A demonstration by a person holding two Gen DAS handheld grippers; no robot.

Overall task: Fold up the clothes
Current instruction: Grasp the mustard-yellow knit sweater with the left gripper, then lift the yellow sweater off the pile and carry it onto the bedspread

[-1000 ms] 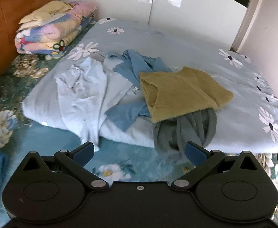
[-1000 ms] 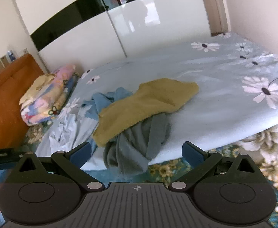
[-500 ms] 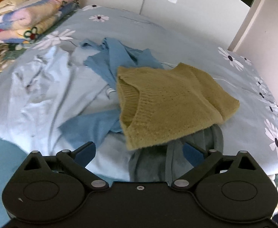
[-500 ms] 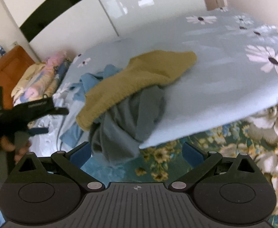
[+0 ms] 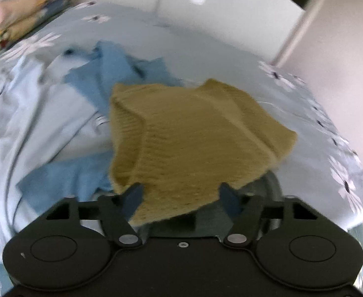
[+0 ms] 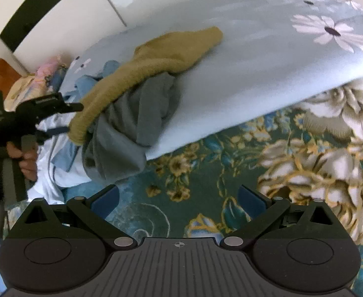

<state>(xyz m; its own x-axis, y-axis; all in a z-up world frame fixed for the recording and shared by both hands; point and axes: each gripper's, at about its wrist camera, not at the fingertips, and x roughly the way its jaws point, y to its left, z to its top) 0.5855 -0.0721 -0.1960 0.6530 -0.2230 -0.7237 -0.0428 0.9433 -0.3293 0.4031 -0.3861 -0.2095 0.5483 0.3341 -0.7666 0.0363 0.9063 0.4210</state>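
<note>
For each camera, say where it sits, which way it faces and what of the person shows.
Left wrist: on the left hand-held gripper, looking down over the bed at the yellow knit, whose edge lies between its closing jaws.
Right wrist: on the open right hand-held gripper, facing down at the floral sheet; a hand shows at left.
Shared: knit, grey garment, bed.

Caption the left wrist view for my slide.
Left tongs closing around the near edge of a mustard knit sweater lying on blue and grey clothes.
</note>
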